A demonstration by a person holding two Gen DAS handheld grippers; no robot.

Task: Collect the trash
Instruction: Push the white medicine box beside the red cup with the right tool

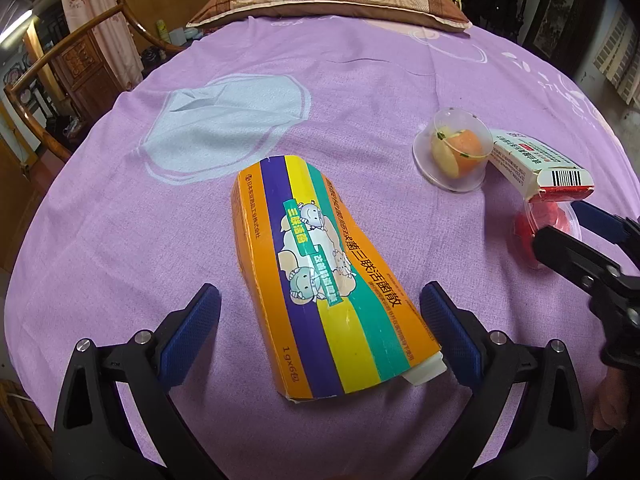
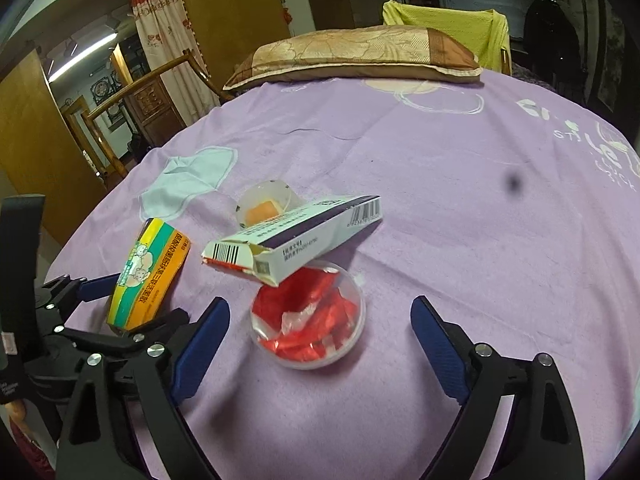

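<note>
A striped orange, purple, yellow and green medicine box (image 1: 320, 280) lies on the purple bedsheet between the open jaws of my left gripper (image 1: 320, 320); the pads are apart from its sides. It also shows in the right wrist view (image 2: 150, 276). A clear cup with red wrappers (image 2: 310, 318) lies between the open jaws of my right gripper (image 2: 320, 338). A white medicine box (image 2: 296, 236) rests tilted on that cup's rim. A clear cup with orange peel (image 2: 264, 208) lies behind it. In the left wrist view the peel cup (image 1: 454, 154), white box (image 1: 536, 164) and right gripper (image 1: 560, 228) sit at the right.
The purple bedsheet (image 1: 120, 220) has a pale blue printed patch (image 1: 224, 124). A brown patterned pillow (image 2: 356, 54) lies at the far end. A wooden chair (image 1: 60, 80) and cabinet stand to the left of the bed. A yellow cloth (image 2: 452, 24) hangs behind the pillow.
</note>
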